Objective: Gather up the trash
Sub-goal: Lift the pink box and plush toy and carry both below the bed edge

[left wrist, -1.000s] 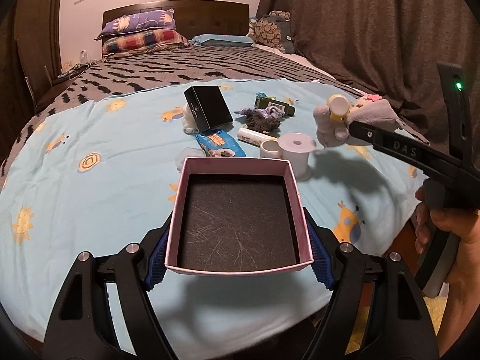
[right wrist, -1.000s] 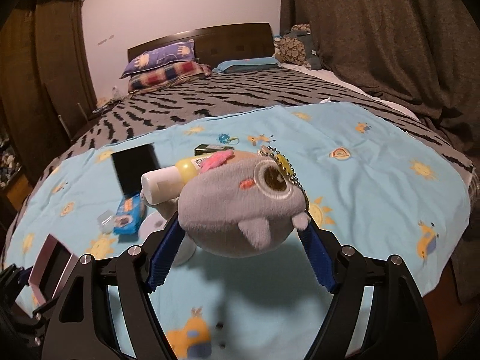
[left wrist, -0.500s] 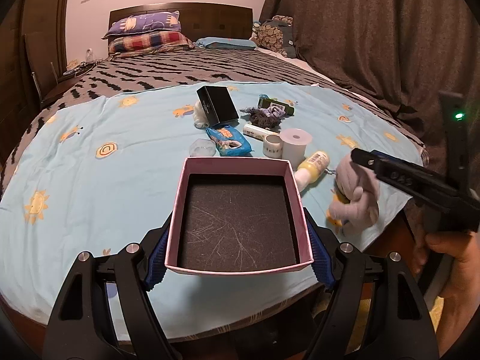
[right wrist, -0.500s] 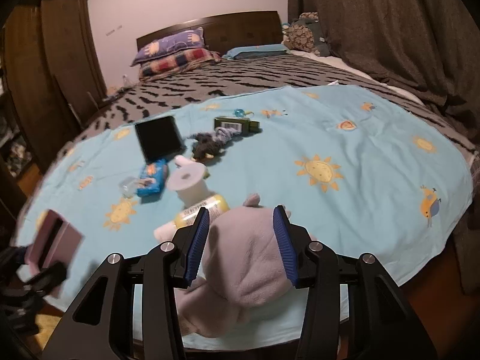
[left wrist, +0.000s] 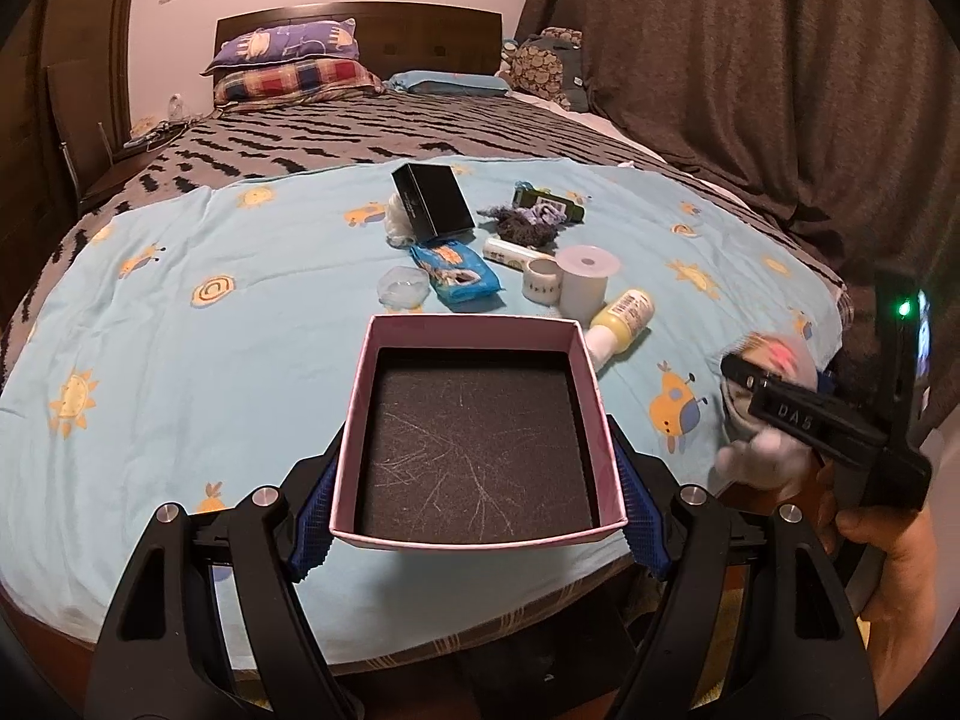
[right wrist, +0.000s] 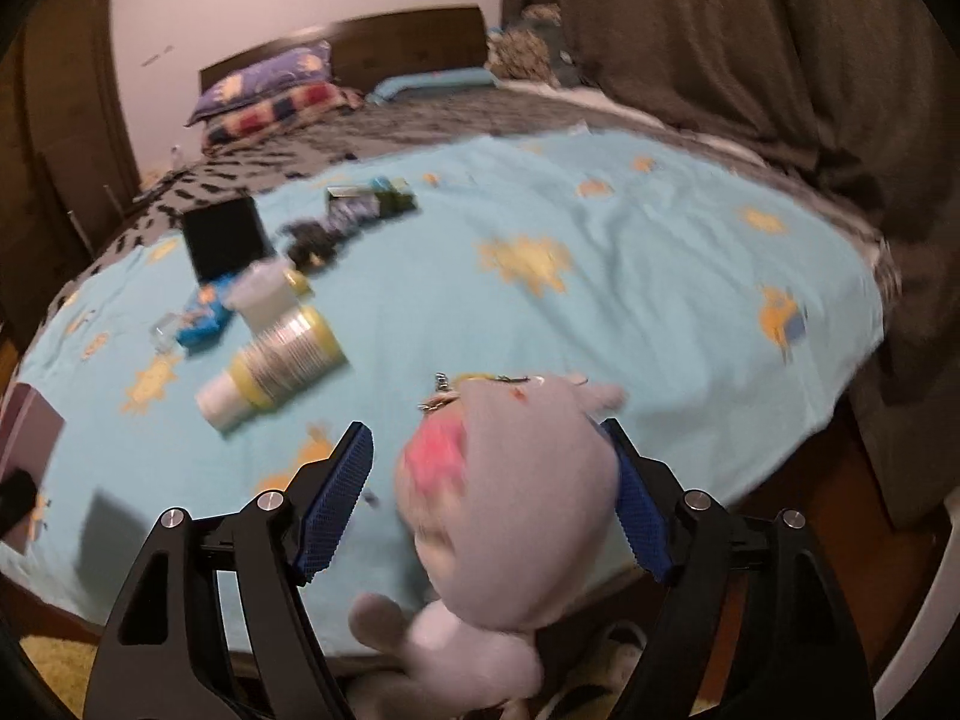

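Observation:
My left gripper (left wrist: 477,492) is shut on a pink box (left wrist: 477,426) with a dark lining, held open side up over the bed's near edge. My right gripper (right wrist: 489,504) stands open; the grey plush toy (right wrist: 516,504) leans against its right pad, clear of the left one, at the bed's edge. The toy also shows in the left wrist view (left wrist: 762,414). A yellow bottle (left wrist: 621,324) lies on the blue sheet beside the box. Further back lie a blue wrapper (left wrist: 456,273), a clear plastic cup (left wrist: 403,295) and a dark fabric scrap (left wrist: 528,225).
A white roll (left wrist: 585,285), a small white cup (left wrist: 543,282), a white tube (left wrist: 510,252), a black box (left wrist: 432,201) and a green packet (left wrist: 549,204) lie mid-sheet. Pillows (left wrist: 288,63) sit at the headboard. A dark curtain (left wrist: 780,72) hangs on the right.
My right gripper came down from above the bed to its near edge and opened, so the plush toy hangs loose. The yellow bottle now lies on the sheet. My left gripper pulled back slightly.

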Demonstrator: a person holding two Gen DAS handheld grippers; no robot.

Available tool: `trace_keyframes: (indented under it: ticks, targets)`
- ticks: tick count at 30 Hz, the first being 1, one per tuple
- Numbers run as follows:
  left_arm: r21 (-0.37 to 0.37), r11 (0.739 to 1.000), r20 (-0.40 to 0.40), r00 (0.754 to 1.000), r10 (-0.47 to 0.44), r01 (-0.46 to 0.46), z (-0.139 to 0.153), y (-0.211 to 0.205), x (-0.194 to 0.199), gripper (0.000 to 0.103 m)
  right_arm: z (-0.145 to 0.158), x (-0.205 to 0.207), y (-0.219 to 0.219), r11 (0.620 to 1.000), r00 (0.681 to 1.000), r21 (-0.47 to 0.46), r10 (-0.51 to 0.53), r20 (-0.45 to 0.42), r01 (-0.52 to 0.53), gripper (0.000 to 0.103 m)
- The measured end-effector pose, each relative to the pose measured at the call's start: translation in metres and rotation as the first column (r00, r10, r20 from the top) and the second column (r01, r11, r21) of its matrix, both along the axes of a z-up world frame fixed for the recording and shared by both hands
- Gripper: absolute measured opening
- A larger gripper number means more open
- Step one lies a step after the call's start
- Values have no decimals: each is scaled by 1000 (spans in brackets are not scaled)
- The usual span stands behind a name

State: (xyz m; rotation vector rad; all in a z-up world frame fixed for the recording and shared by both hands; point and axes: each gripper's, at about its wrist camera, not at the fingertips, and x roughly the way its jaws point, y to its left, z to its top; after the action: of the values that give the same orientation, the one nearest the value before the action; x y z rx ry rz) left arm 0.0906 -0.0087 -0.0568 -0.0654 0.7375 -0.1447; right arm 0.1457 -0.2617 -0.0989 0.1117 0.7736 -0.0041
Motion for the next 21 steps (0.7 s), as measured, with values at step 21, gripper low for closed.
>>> trace_keyframes:
  ticks: [21]
  targets:
    - [11, 995, -92, 991, -101, 102, -57, -18, -84, 73, -20, -112, 18, 985, 985, 23, 169, -19, -169, 64]
